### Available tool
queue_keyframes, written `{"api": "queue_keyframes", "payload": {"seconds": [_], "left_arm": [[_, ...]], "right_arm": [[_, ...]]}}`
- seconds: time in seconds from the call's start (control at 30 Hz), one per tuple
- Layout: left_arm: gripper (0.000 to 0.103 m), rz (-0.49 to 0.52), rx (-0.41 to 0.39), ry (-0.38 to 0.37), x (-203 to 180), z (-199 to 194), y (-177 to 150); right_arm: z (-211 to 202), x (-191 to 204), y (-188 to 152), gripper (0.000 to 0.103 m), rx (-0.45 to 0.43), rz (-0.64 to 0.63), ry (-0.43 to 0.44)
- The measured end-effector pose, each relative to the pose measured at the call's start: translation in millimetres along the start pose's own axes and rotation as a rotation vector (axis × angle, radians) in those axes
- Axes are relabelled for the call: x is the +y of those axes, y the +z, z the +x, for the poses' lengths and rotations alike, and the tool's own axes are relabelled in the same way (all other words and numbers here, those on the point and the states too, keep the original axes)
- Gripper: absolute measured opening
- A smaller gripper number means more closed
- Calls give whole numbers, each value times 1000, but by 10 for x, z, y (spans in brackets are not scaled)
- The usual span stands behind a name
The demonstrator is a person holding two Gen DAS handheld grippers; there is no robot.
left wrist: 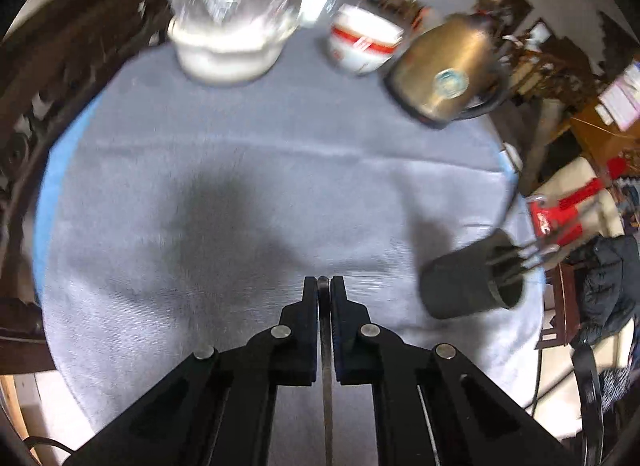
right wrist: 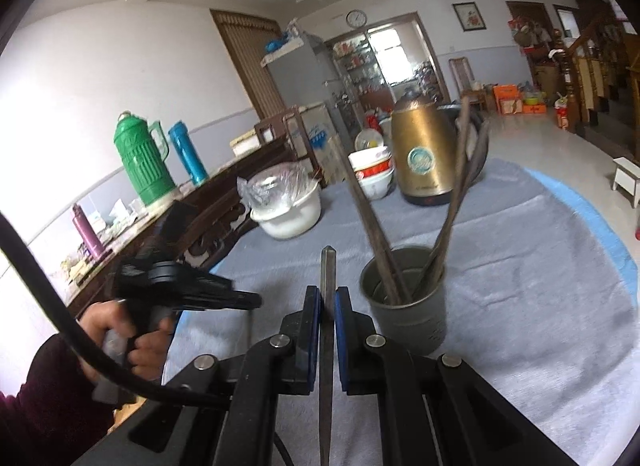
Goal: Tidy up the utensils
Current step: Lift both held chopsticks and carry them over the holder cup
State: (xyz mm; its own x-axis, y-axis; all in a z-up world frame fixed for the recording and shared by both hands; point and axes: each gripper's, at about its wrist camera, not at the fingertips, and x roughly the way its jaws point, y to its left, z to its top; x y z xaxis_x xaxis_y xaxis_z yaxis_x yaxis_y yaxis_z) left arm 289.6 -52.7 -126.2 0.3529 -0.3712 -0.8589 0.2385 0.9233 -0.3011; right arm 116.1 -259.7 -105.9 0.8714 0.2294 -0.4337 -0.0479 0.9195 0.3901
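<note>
Between the clamped right tongs (right wrist: 327, 298), a chopstick (right wrist: 327, 278), long axis forward, tip past the pads.

Surface cloth (right wrist: 500, 266): pale grey, fine ribbed weave, light blue border at 3 o'clock. Utensil cup (right wrist: 408, 306): dull grey-green, holding dark brown chopsticks (right wrist: 456, 193). Kettle (right wrist: 424, 153): brass-gold with a round teal emblem and black base. Bowl stack (right wrist: 372, 173): white with red bands. Basin (right wrist: 288, 213): white, under clear film. At 9 o'clock, green thermos (right wrist: 140, 157) with ribbed body, blue flask (right wrist: 188, 153), purple bottle (right wrist: 86, 229). Right tool (right wrist: 327, 298): black with blue pads.
</note>
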Motion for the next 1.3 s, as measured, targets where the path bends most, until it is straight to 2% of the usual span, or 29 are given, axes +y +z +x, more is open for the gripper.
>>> {"api": "queue_keyframes", "payload": {"seconds": [0.27, 0.37, 0.43, 0.5, 0.6, 0.63, 0.73, 0.77, 0.83, 0.97, 1.2, 1.3], "left_arm": [[5, 80, -121, -51, -145, -608, -129], [5, 103, -150, -59, -192, -727, -180], [5, 109, -159, -62, -208, -798, -214], [5, 113, -165, -61, -229, -833, -228], [5, 132, -181, -52, -263, -885, -281], [5, 138, -187, -49, -274, -897, -300], [5, 148, -199, -53, -282, -949, -355], [5, 150, -203, -55, -284, -961, -370], [5, 153, -214, -51, -290, -991, -405], [5, 158, -227, -47, -307, -1045, -457], [5, 160, -236, -44, -331, -1095, -503], [5, 163, -242, -41, -345, -1099, -513]], "right_arm": [[-400, -62, 133, 8, -119, -2, 4], [-435, -55, 197, 8, -123, -11, -9], [-380, -88, 199, 8, -89, -10, -60], [-345, -182, 185, 8, -61, 26, -66], [-271, -490, 165, 11, 12, 127, -106], [-242, -607, 148, 15, 36, 159, -125], [-110, -1025, 71, 38, 125, 287, -173], [-67, -1138, 48, 41, 141, 327, -175], [64, -1295, -2, 41, 184, 358, -194], [415, -1397, -64, 30, 272, 351, -224], [915, -1414, -149, 30, 395, 320, -307], [990, -1417, -199, 30, 433, 323, -342]]}}
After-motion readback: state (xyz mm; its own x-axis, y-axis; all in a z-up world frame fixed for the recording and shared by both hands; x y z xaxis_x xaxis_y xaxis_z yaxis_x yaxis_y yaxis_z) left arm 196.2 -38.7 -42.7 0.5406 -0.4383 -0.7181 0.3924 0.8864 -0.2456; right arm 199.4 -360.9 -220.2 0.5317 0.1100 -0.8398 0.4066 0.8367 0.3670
